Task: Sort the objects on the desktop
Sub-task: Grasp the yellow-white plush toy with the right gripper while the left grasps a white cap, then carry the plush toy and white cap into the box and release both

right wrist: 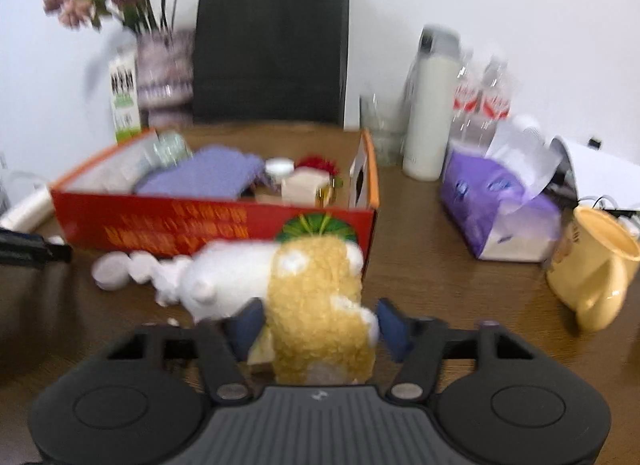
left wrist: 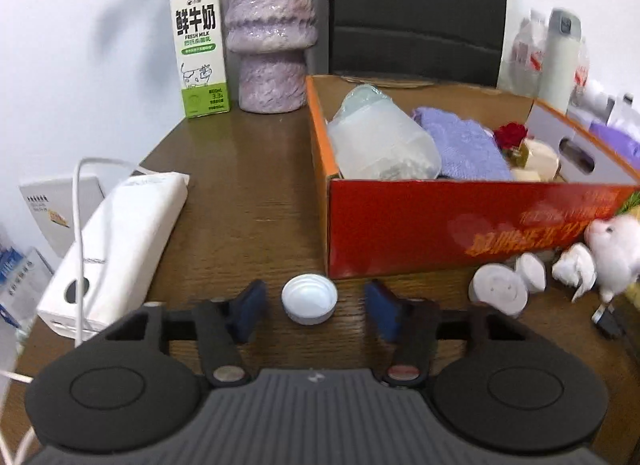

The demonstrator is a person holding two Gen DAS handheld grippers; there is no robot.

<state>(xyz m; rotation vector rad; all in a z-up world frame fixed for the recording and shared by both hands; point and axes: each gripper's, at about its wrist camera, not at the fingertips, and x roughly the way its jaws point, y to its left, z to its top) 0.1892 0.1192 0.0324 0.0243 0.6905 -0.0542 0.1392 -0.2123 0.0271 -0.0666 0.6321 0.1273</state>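
Btwn open left tongs point(left wrist: 314, 311): white cap point(left wrist: 309, 302), untouched.

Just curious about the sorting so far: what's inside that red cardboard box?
Inside the red box lie a clear plastic bottle on its side, a folded purple cloth, a red flower and some cream-coloured items. Whatever sits beneath them is covered.

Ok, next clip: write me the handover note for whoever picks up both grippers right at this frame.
Left gripper: open, straddling the white plastic bottle cap on the brown wooden table, not gripping.
Right gripper: open around the tan-and-white plush toy; contact unclear, view blurred.
Done: clear plastic bottle, purple knitted cloth and small items lie in the red cardboard box.
Left: cap, plush, round white pieces in front of the box.
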